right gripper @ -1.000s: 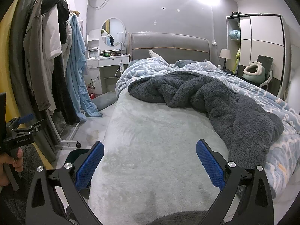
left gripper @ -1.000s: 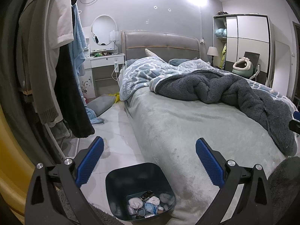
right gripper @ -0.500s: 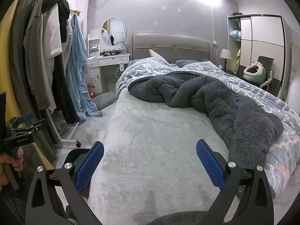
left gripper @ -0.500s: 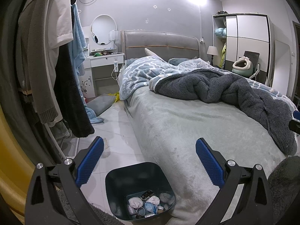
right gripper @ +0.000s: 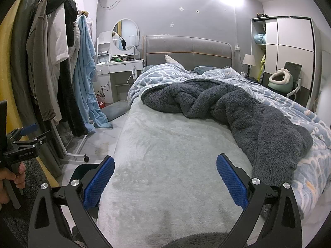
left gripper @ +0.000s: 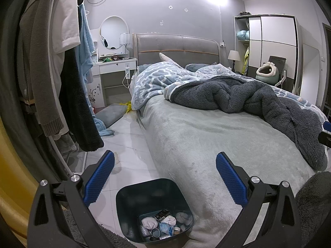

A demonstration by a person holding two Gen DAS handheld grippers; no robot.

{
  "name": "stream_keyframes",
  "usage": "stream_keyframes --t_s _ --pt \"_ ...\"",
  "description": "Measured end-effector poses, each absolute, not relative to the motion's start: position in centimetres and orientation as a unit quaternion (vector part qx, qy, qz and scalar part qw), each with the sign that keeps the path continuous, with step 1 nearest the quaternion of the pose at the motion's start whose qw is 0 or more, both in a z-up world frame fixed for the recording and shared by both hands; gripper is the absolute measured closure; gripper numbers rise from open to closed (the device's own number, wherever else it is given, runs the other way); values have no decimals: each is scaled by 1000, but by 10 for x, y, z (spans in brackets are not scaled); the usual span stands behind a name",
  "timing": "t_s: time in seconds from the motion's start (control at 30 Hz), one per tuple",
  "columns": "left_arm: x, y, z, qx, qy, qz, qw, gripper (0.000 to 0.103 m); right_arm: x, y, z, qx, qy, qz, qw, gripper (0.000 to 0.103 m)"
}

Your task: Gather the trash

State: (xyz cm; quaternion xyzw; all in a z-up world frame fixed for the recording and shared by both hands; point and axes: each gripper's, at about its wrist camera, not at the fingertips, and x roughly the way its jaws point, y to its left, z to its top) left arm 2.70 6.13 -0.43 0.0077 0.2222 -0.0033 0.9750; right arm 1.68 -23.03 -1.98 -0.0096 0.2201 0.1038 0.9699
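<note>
Left wrist view, dark bin (left gripper: 132, 202) w/ wrappers & wads (left gripper: 163, 224), both tools (left gripper: 164, 175) (right gripper: 165, 176) apart, empty.

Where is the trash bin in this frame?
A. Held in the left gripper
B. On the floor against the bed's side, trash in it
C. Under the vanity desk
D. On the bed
B: in the left wrist view the bin stands on the floor tiles against the side of the bed, with wrappers and wads at its bottom, below the open left gripper.
</note>
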Motion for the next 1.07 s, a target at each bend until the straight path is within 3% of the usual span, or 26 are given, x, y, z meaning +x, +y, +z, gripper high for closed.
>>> stream_keyframes --t_s 1.07 --pt "26 62 -6 10 223 -2 975 3 17 -229 -19 -11 220 104 970 3"
